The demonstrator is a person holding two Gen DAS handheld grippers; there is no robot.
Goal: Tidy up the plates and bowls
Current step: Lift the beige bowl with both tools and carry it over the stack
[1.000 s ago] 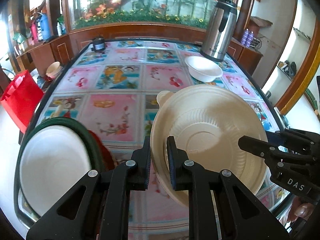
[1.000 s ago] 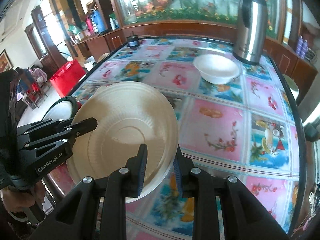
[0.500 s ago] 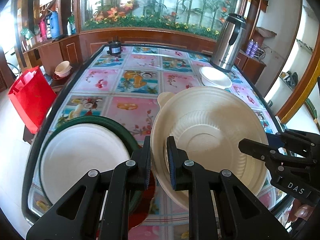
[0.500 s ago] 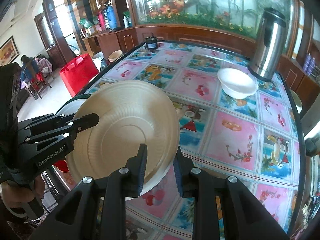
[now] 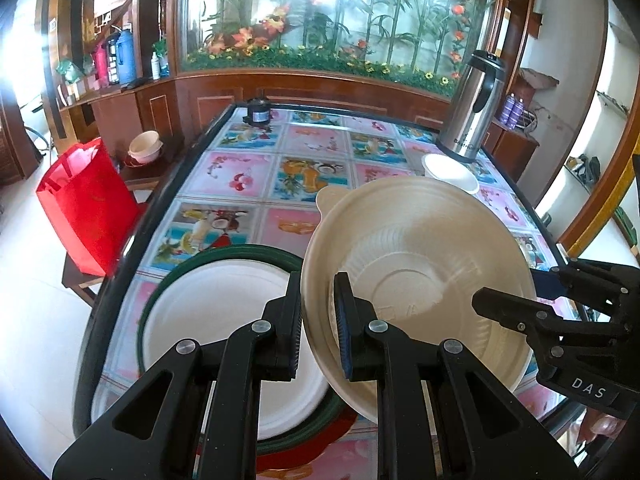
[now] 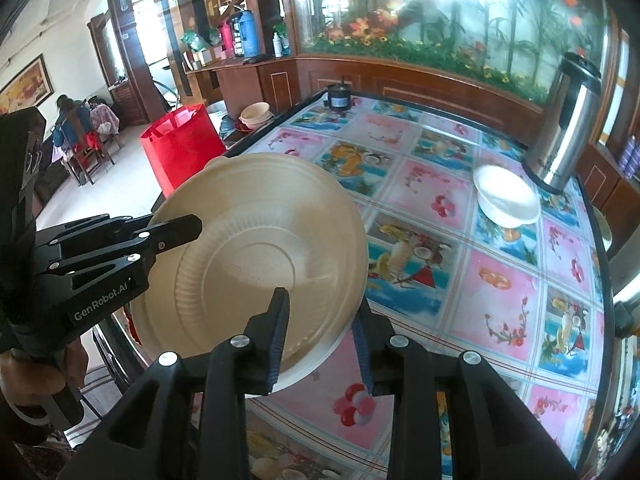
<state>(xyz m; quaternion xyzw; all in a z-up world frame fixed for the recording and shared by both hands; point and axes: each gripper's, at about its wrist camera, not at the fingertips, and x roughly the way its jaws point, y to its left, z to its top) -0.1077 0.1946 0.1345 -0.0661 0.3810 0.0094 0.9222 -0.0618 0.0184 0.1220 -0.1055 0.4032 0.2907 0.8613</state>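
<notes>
The left gripper (image 5: 318, 330), marked "GenRobot.AI", is clenched on the near rim of the beige bowl (image 5: 416, 264), holding it tilted above the table (image 5: 256, 184); the right gripper (image 6: 320, 344), marked "DAS", straddles the opposite rim, its jaws just opening, pads no longer pressing; below left lies a white plate (image 5: 216, 312) on a green plate (image 5: 236, 252); farther off, a white bowl (image 6: 506, 200) beside a steel flask (image 6: 560, 128); since a second ago more table shows and the plates sit farther in.
</notes>
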